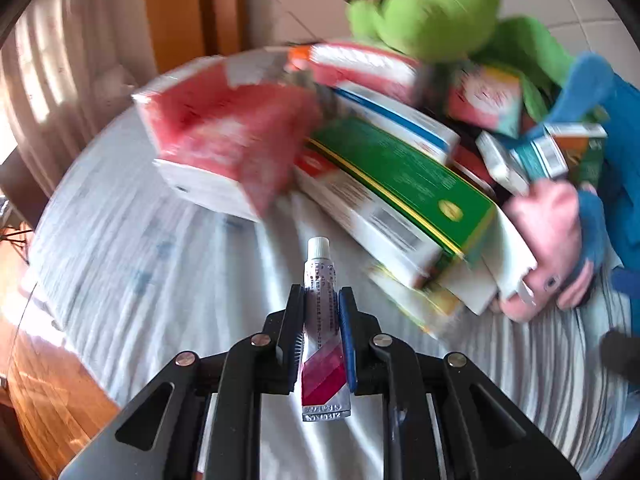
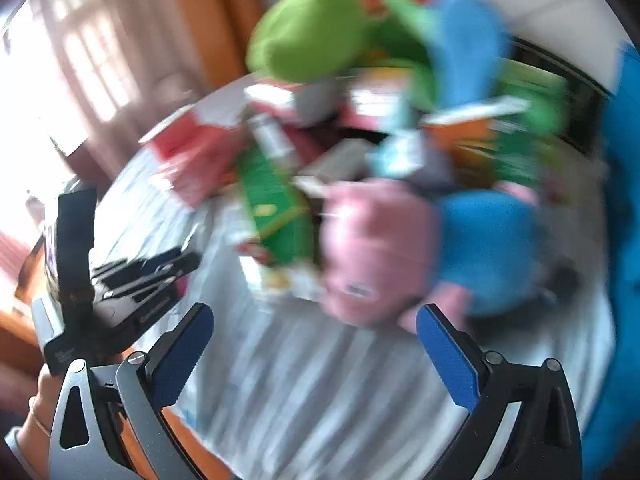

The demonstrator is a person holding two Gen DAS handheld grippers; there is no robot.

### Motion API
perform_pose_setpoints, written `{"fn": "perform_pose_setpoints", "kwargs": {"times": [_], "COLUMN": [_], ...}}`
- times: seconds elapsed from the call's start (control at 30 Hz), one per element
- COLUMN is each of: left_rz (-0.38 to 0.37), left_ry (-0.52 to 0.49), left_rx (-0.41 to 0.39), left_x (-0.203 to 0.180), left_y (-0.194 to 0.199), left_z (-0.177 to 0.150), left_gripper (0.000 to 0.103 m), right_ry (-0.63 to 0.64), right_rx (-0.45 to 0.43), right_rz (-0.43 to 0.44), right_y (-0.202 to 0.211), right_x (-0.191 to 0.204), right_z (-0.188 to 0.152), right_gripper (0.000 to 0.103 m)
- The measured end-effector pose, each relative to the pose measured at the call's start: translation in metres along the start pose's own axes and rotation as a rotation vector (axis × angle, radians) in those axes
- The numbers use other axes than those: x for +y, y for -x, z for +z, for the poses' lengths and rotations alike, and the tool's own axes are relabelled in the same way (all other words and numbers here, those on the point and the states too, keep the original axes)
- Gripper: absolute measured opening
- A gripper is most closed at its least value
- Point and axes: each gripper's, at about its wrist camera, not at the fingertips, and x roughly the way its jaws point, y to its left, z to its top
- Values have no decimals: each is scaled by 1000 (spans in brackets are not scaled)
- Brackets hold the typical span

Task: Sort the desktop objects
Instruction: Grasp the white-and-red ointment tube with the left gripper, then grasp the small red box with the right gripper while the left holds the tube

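A small silver tube [image 1: 322,320] with red stripes and a white cap lies lengthwise between the pads of my left gripper [image 1: 320,292], which is shut on it just above the striped white cloth [image 1: 160,300]. In the blurred right wrist view my right gripper [image 2: 316,312] stands wide open over the cloth [image 2: 304,380], nothing between its blue pads. A pink plush toy [image 2: 372,248] lies just beyond its fingertips. The left gripper [image 2: 176,264] shows at the left of that view, pointing down at the cloth.
A pile fills the far side: a red and white box [image 1: 224,132], a long green box [image 1: 400,176], smaller cartons, a green plush [image 1: 432,8], a blue plush [image 1: 600,92] and the pink plush [image 1: 548,240]. A wooden floor lies off the table's left edge. A hand [image 2: 40,408] holds the left gripper.
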Motion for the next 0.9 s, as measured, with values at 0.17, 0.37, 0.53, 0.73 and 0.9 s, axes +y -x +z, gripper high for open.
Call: {"fn": "perform_pose_setpoints", "kwargs": {"times": [0.17,0.37,0.53,0.73,0.9], "left_rz": [19,11,-4,-1,-7], "left_ry": [29,38,34,25,24], "left_rx": [-12,-1,10,21,29], "left_x": [29,48,50,49,48], "left_y": [-4,-25,-40,-47,-44], "left_z": [10,19,21,20,15], "left_gripper": [17,17,17,17,17], "right_ry": [60,55,21,23,37], "right_rx": [43,96,15,74,84], "right_rz": [47,16,-72,-16,22], "right_y": [-43,-95,-107,-117,-115], "right_x": [38,54,47,51,59], "right_z": [16,23,30,28,17], "right_gripper": [60,60,65,32,36]}}
